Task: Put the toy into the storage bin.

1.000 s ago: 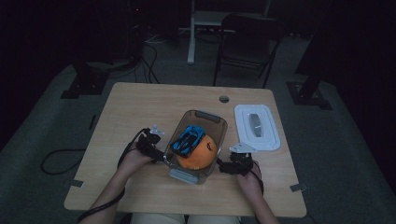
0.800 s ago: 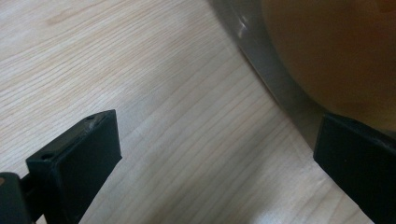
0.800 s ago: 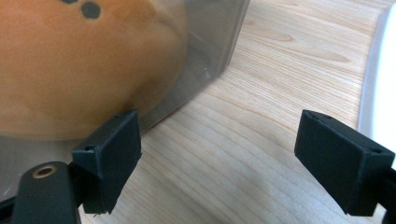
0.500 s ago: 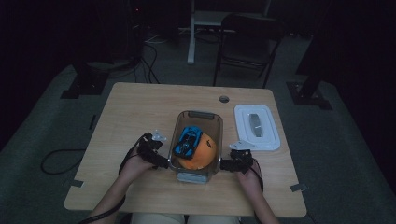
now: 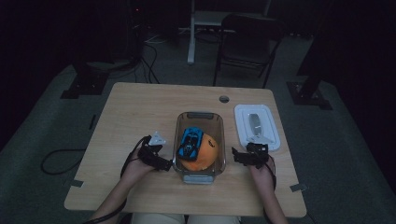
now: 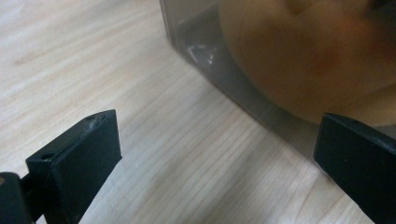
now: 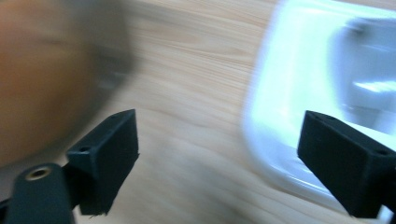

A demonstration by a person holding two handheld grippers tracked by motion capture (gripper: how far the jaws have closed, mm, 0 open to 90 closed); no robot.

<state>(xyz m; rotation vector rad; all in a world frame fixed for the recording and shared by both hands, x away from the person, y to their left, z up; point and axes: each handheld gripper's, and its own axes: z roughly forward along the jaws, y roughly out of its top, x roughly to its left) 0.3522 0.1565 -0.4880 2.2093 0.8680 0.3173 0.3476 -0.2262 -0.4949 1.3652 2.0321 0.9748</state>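
Both tongs gape wide and hold nothing: left tongs (image 5: 161, 163) just beside the clear bin (image 5: 219, 154), right tongs (image 5: 243, 158) between bin and white lid (image 5: 243, 126).

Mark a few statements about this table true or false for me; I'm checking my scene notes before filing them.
1. A blue toy car lies in the clear bin. True.
2. The white lid is fitted on the bin. False: it lies on the table, to the right of the bin.
3. The right gripper has its jaws open with nothing between them. True.
4. The left gripper grips the orange ball. False: its jaws are open beside the bin's wall.
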